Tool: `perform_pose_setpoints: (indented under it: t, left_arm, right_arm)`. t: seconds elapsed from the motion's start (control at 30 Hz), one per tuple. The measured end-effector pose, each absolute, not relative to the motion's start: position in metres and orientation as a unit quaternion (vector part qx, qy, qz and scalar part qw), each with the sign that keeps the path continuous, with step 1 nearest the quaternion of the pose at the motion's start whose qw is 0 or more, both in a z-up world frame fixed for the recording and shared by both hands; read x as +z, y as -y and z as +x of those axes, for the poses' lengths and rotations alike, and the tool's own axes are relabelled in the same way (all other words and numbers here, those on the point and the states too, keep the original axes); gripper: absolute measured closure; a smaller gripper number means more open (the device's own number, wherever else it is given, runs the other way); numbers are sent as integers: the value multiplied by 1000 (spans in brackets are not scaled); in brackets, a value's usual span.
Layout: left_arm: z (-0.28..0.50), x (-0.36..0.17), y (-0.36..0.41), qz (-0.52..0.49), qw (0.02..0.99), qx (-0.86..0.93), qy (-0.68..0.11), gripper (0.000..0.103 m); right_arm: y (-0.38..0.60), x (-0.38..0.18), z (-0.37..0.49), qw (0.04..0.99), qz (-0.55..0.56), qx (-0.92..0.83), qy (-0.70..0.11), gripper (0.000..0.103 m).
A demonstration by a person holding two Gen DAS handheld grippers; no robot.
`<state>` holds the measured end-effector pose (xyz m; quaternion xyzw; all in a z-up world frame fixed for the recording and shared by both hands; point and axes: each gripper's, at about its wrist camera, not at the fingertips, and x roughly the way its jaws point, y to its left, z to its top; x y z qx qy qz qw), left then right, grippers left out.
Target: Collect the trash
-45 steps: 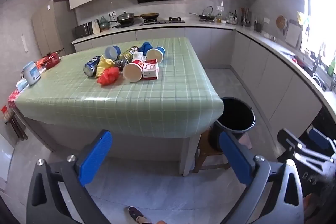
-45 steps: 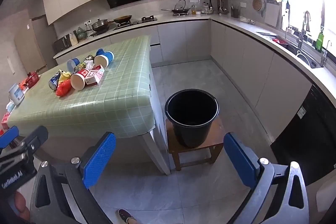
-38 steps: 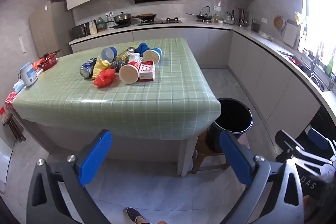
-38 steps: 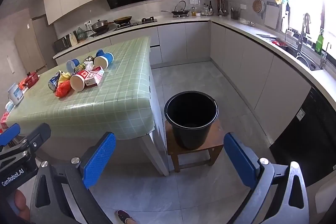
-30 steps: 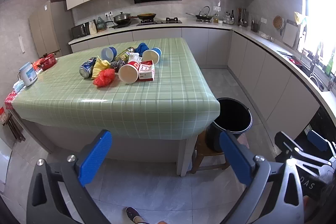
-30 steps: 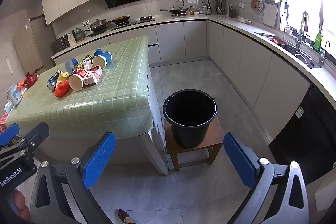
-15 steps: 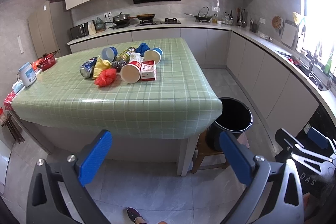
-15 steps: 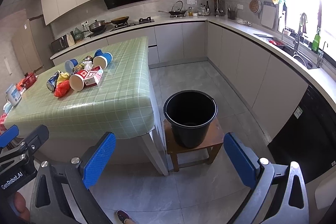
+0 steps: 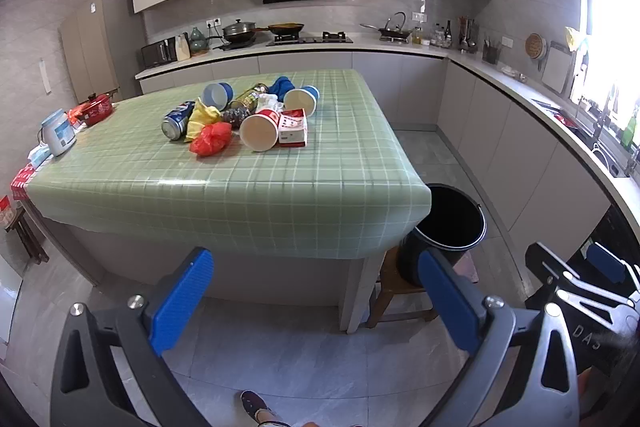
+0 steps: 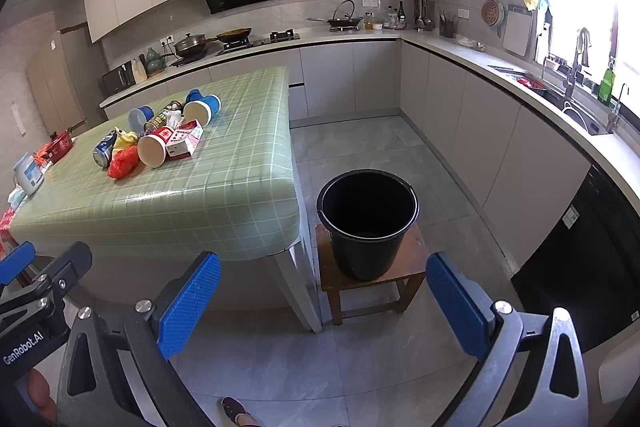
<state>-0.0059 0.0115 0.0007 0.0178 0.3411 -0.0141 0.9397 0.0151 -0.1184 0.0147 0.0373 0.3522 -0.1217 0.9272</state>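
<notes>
Green-checked table [image 9: 256, 187] holds the trash pile [image 9: 240, 115]; both grippers [image 9: 312, 291] [image 10: 320, 299] hang open, empty; next, reach in.

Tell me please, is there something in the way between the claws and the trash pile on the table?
Nothing visible blocks it. Both the left claw and the right claw are open and empty, short of the table. Only open air and bare tablecloth lie before the trash pile. The black bucket stands off to the right, on a stool.
</notes>
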Motion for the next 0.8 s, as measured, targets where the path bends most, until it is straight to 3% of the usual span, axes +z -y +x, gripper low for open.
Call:
perform_pose_setpoints:
  t: [0.8]
  left_arm:
    - [-4, 2, -14, 24, 939, -20, -343, 0]
  right_arm:
    - [120, 17, 14, 927, 48, -125, -350, 0]
